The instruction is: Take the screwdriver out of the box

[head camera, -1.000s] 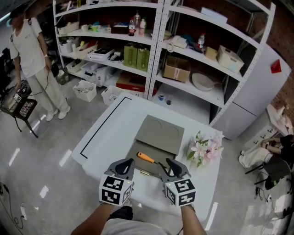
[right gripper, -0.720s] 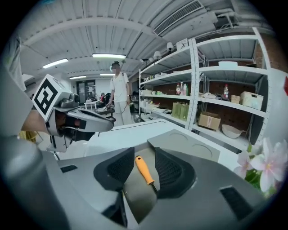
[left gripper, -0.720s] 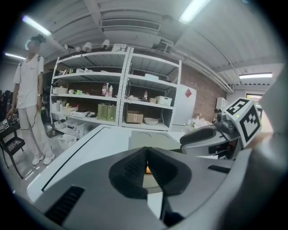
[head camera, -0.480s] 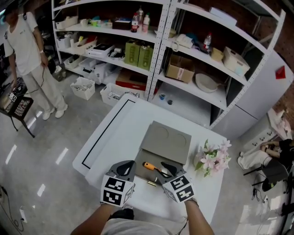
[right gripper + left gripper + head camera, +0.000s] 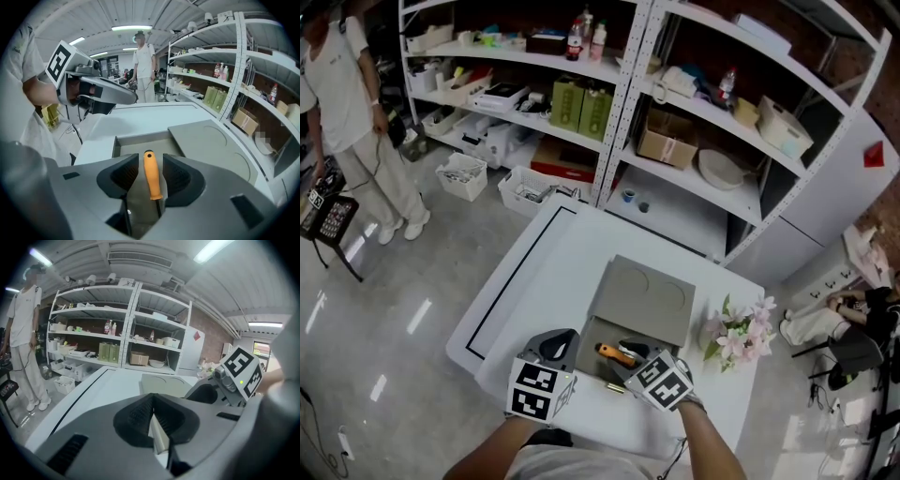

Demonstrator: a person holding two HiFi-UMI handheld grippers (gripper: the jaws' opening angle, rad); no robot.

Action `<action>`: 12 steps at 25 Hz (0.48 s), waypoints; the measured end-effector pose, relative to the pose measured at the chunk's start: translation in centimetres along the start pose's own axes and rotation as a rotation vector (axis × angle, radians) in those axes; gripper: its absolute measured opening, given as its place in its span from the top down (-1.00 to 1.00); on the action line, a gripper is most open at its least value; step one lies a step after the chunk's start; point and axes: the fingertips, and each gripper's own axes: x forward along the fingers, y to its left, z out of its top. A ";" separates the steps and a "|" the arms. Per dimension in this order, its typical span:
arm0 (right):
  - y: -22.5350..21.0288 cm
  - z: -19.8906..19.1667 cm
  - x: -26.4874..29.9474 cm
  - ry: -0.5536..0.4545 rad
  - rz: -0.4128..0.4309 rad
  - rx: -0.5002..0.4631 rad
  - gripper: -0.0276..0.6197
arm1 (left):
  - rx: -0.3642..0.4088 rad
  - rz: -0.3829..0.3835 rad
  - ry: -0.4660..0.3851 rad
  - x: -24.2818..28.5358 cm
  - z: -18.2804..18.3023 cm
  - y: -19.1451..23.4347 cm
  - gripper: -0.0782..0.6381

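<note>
Head view: your left gripper and right gripper sit at the near edge of the open grey box; the screwdriver lies inside it. Left gripper view: jaws clenched, empty. Right gripper view: jaws opening, astride the orange handle; pads not pressing it.

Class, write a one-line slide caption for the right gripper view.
Right tool, jaws opening, sits either side of the orange-handled screwdriver lying in the open grey box.

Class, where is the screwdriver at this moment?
The screwdriver lies in the box, low centre of the head view; its orange handle sits between the right gripper's opening jaws.
</note>
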 end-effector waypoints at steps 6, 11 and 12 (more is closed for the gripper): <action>0.1 -1.1 2.2 0.111 0.059 -0.045 0.37 | -0.009 -0.002 0.006 1.0 0.3 1.7 0.76; 0.1 -1.7 3.5 0.173 0.090 -0.060 0.36 | -0.016 -0.003 0.010 1.5 0.4 2.9 0.77; 0.1 -1.7 3.7 0.185 0.096 -0.064 0.36 | -0.016 -0.004 0.011 1.7 0.5 3.1 0.77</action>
